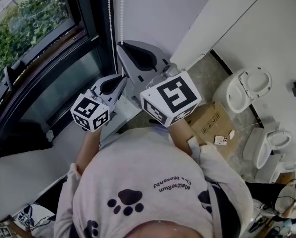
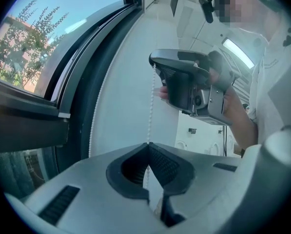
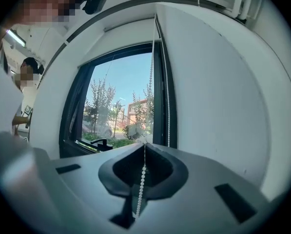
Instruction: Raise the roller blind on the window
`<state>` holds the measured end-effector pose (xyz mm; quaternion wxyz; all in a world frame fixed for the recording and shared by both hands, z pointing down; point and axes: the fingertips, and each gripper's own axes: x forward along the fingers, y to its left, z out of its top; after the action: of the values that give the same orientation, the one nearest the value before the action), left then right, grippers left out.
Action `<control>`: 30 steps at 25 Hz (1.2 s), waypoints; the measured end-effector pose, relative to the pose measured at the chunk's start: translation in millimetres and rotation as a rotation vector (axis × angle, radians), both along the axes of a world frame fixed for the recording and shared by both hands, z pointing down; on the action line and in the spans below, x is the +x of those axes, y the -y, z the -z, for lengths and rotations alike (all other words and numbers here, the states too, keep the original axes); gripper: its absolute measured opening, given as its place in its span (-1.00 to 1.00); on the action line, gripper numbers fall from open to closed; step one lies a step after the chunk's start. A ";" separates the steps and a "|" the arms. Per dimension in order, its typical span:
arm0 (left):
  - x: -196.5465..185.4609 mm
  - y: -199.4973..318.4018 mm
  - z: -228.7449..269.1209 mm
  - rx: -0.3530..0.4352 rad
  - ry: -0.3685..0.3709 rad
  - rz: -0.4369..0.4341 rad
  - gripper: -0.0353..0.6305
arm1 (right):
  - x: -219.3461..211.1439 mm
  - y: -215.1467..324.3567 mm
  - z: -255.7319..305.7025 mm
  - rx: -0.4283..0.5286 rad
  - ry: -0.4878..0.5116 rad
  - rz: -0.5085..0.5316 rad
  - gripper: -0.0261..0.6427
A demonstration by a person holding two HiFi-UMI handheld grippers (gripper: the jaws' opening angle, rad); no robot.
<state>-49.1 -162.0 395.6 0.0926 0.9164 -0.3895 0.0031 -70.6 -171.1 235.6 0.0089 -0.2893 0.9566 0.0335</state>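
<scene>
The blind's white bead chain [image 1: 122, 14] hangs in two strands beside the dark window frame [image 1: 63, 53]. My left gripper [image 1: 123, 79] is shut on one strand; in the left gripper view the beads [image 2: 150, 106] run up from its closed tips [image 2: 148, 143], and the second strand [image 2: 99, 101] hangs free by the frame. My right gripper [image 1: 120, 46] sits just above the left gripper, also shut on the chain. In the right gripper view the beads [image 3: 150, 82] pass through its closed tips [image 3: 145, 144] and on down between the jaws. The window glass [image 3: 121, 106] shows trees and sky.
A white wall [image 1: 152, 14] stands right of the window. On the floor below lie a cardboard box [image 1: 209, 123] and two white toilets [image 1: 247, 88] [image 1: 269, 145]. The person's hand holds the right gripper [image 2: 184, 82] above the left one.
</scene>
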 end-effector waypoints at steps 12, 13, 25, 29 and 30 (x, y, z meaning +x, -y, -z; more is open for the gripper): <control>0.6 -3.2 -77.9 -0.098 0.058 0.025 -0.87 | 0.6 -1.9 -78.2 -0.071 -0.067 -0.034 -0.89; 1.0 -4.0 -85.0 -0.110 0.066 0.025 -0.87 | 0.9 -1.9 -85.5 -0.080 -0.075 -0.036 -0.89; -0.4 -11.4 -157.1 -0.224 0.155 0.029 -0.87 | 2.1 -2.6 -157.9 -0.149 -0.127 -0.054 -0.89; -1.5 -14.9 -171.9 -0.249 0.169 0.026 -0.87 | 1.0 -4.4 -172.6 -0.161 -0.142 -0.052 -0.89; -1.7 -15.4 -173.7 -0.252 0.170 0.027 -0.87 | 1.0 -4.7 -174.4 -0.163 -0.141 -0.052 -0.89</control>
<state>-50.8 -146.6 569.3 0.1734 0.8886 -0.4048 0.1283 -69.6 -166.4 410.0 -0.0829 -0.3105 0.9466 -0.0239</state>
